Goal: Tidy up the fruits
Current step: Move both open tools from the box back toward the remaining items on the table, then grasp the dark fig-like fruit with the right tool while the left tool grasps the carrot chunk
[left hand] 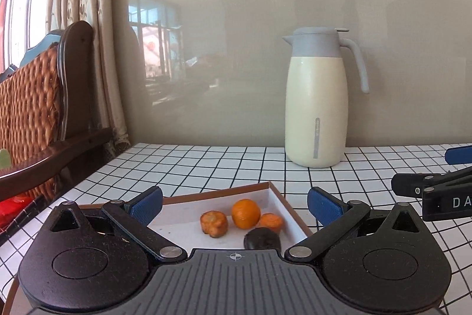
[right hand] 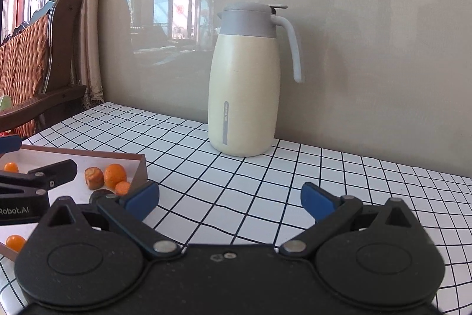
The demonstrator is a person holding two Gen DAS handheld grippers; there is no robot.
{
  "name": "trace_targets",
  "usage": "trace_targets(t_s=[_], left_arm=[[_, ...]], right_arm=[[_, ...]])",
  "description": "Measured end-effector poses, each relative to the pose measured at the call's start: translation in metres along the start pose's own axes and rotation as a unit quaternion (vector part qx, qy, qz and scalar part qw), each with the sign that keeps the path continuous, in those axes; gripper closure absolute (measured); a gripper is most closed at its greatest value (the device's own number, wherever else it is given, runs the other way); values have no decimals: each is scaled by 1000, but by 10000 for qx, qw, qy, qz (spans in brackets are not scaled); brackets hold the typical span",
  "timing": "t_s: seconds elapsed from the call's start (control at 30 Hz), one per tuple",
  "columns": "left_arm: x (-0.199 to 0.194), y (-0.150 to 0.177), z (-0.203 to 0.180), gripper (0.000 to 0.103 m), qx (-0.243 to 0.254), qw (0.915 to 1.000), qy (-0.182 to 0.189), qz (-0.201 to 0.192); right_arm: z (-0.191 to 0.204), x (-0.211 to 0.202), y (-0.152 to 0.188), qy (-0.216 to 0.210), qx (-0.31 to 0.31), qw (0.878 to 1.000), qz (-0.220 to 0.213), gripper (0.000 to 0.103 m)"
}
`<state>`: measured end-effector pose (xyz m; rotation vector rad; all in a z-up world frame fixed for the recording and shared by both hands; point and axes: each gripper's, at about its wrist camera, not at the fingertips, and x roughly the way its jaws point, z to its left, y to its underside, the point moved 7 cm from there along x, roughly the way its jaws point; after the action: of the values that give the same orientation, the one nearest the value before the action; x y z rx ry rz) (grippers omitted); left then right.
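Nearest the left wrist lens is the left gripper (left hand: pixel 234 204), its blue pads spread wide and holding nothing, hovering low over the near edge of a shallow box tray (left hand: pixel 287 210) on the tiled counter (left hand: pixel 206 164). Inside the tray, from left to right, lie a browned orange chunk (left hand: pixel 213 223), a whole small orange (left hand: pixel 245 213), a cut orange piece (left hand: pixel 270 221) and, nearer the lens, a dark round fruit (left hand: pixel 262 238). They sit bunched toward the tray's right corner, which I judge to be where fruit is being gathered; the wide jaws aimed at them suggest a pick or a tidy-up there. Behind, near the wall, stands a cream thermos jug (left hand: pixel 315 114), well apart from the tray.

The right gripper (right hand: pixel 230 200) is likewise wide and empty, over bare counter to the right of the tray, probably waiting its turn clear of the left.

The right wrist view shows what the left cannot: two more small oranges, one at the tray's far left (right hand: pixel 11 166) and one near its front edge (right hand: pixel 15 242), partly screened by the left gripper's body. The left view shows the clustered fruit plainly; in the right view the dark one is almost hidden.
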<state>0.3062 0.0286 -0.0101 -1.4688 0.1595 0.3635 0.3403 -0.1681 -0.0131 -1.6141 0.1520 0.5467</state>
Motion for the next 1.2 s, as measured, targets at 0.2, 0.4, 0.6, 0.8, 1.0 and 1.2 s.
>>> trace_targets(t_s=[0.2,0.4,0.6,0.8,1.0,1.2], left_arm=[[-5,-2,-28,0,34,9997,238,-17],[-3,0,-61,0,100,9983,564,57],[-1,3,-92,0,221,9970,742,25],[4,5,-113,0,176,9956,920,-8],[13,5,-144,0,263,9929,1158,-13],[31,0,-182,9,555,9884,1411,-24]], right_arm=[[-18,-9,4,97,71,9999,-15,6],[-45,-13,13,286,192,9994,14,7],[-70,-18,22,505,209,9985,11,8],[-98,-18,31,709,337,9969,41,11],[-123,-10,41,905,352,9952,156,25],[-153,7,48,1024,577,9926,291,36]])
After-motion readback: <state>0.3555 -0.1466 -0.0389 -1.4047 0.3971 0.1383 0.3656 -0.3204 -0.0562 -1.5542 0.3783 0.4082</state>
